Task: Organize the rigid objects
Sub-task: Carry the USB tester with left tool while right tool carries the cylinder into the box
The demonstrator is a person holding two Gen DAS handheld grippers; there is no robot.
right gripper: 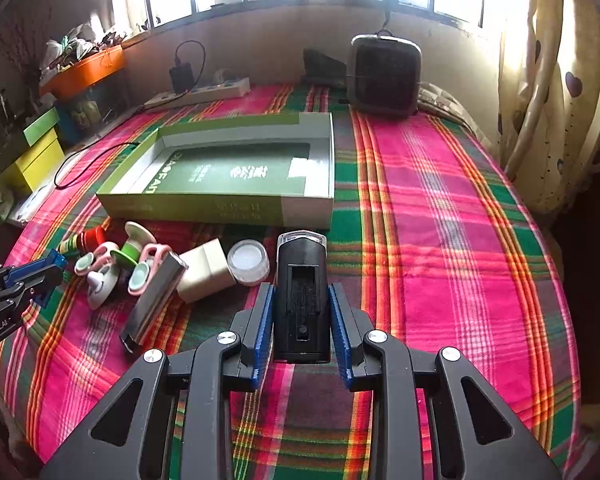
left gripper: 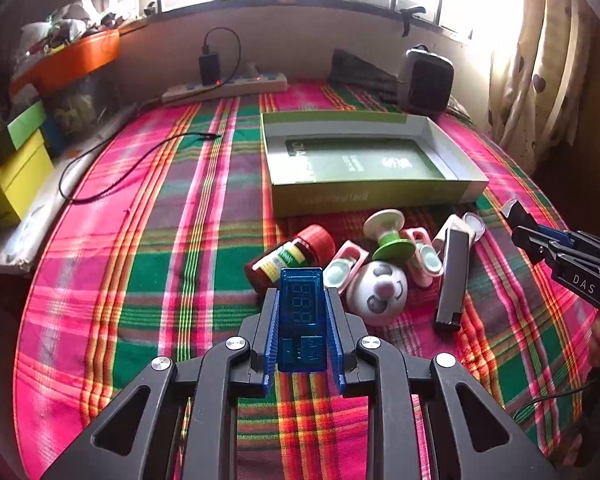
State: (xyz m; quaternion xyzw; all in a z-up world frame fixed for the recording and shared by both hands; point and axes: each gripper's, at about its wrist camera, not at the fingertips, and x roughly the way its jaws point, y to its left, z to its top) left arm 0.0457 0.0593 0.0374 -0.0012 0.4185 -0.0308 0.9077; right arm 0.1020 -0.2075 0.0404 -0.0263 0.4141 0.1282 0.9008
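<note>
Pinching both — your left gripper [left gripper: 302, 312] clamps the blue meter [left gripper: 302, 316], right gripper [right gripper: 302, 316] the black light [right gripper: 302, 300]; the box [left gripper: 374, 196] lies ahead, left nearer.

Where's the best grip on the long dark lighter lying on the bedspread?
Grip the lighter across its narrow width near mid-length, coming from above. It lies flat with long parallel sides; the near end is free, while the far end touches the cream box and pink clips.
</note>
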